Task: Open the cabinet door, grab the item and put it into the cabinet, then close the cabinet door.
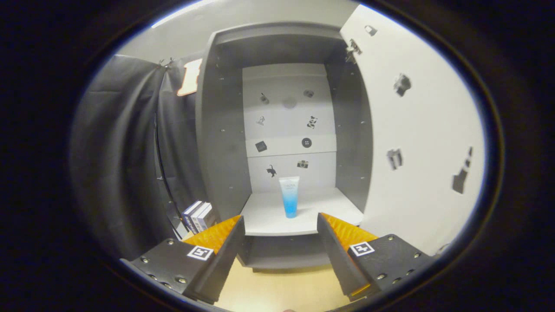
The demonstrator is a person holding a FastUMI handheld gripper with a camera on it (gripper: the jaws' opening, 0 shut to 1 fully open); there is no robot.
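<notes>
The tongs gape wide and empty, the tube upright on the cabinet shelf beyond, door swung right.

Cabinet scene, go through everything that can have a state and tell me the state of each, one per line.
cabinet door: swung open to the right
tube: standing upright, cap down, on the cabinet shelf, beyond the fingers
gripper: open, holding nothing
boxes: standing together left of the cabinet

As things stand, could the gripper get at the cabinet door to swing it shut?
Probably yes: the gripper is open and empty, the tube stands on the shelf, and the open door hangs unobstructed beside its right finger.
</notes>
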